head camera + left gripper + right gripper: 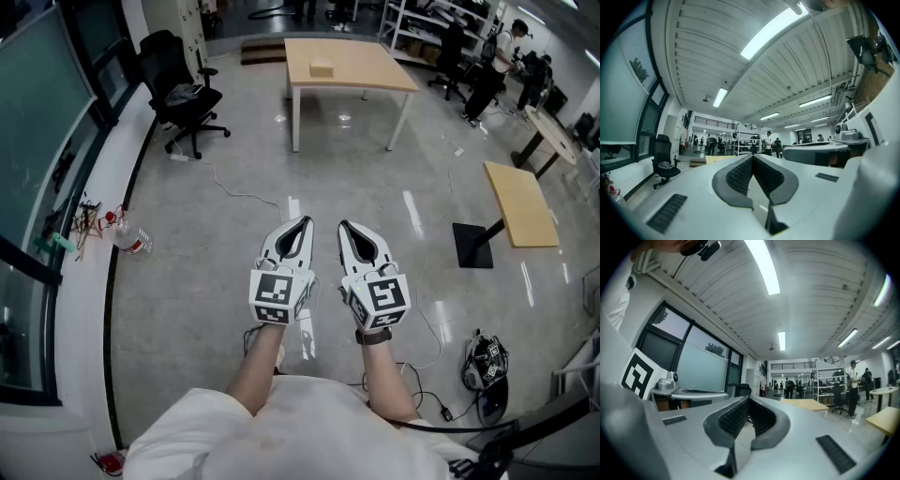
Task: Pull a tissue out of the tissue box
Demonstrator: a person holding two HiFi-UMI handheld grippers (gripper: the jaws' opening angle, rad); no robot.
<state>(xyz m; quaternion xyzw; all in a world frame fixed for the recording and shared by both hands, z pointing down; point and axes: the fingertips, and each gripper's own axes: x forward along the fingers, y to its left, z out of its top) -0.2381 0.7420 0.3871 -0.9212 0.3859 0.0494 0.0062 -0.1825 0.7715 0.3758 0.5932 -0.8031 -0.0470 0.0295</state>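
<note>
**No tissue is pulled yet: the box is far off**

The left tool and the right tool are held side by side, low in front of the person, above the bare floor. Both are pointed forward and kept about level. The 2 jaws of each tool are closed tight, tip against tip, and nothing is held in either one.

The task seems to be at its very start. 1 small box is seen on the table at the far side of the room, well apart from both tools. It is likely the tissue box, but it is too small in the picture for that to be told for sure. No tissue can be made out at its top, and what is inside cannot be seen.

For the next move, the table has to be walked up to first. Then 1 tool has to be opened and brought over the top of the box.

1 clear bottle is lying by the window wall at the left. What is in it cannot be told.
</note>
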